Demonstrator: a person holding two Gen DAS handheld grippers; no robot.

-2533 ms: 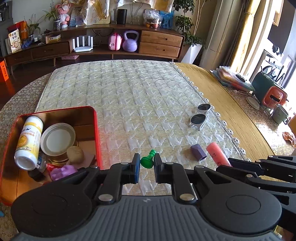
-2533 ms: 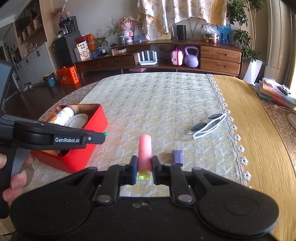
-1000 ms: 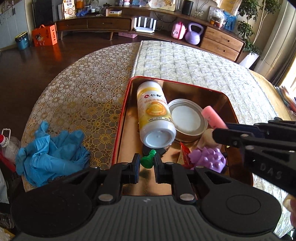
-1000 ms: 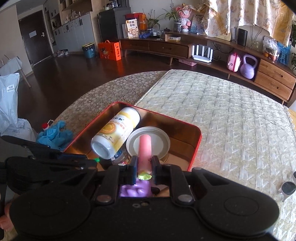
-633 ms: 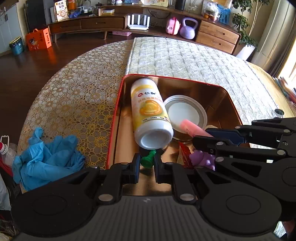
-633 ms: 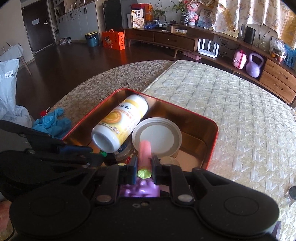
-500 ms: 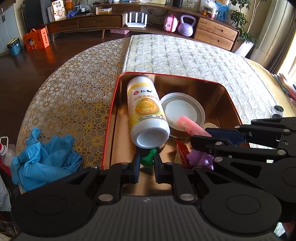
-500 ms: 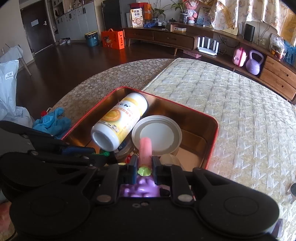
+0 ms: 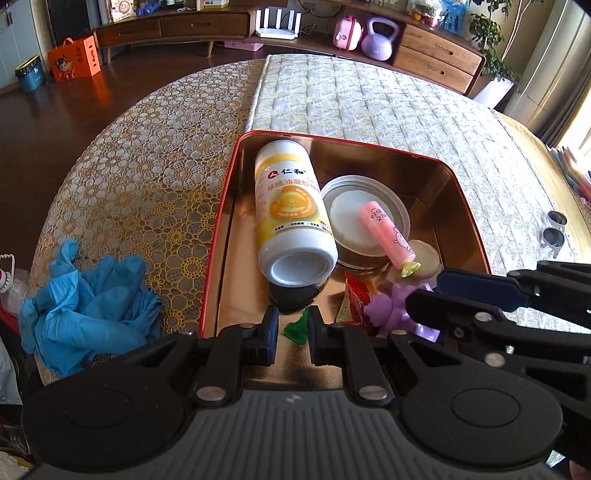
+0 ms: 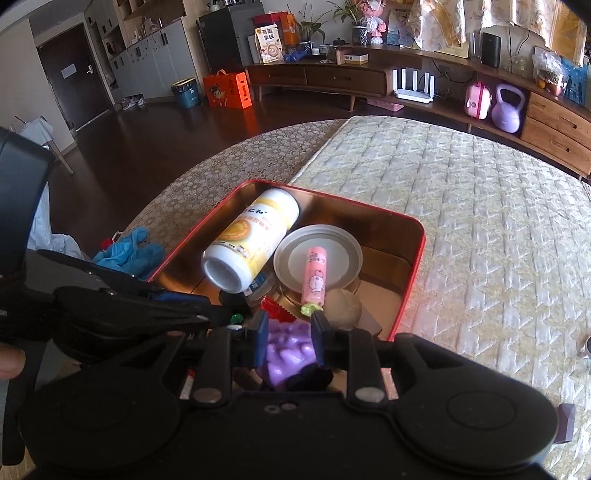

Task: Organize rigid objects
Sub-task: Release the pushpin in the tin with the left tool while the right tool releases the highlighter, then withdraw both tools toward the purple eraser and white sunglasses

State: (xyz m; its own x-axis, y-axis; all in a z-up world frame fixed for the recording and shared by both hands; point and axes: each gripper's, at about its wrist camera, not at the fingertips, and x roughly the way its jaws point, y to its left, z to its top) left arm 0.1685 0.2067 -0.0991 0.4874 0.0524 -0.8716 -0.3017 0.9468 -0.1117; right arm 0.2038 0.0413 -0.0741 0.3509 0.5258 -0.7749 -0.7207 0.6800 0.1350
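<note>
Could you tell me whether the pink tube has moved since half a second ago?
Yes: the pink tube left the right gripper and lies across the round white lid.

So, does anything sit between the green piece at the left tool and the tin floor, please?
Nothing visible: bare tin floor lies under the green piece; the white bottle sits just ahead, a red packet to the right.

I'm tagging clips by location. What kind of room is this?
Most likely a home living room: a long wooden sideboard with a router and potted plants, a purple kettlebell, and a cloth-covered table holding a red tin.
</note>
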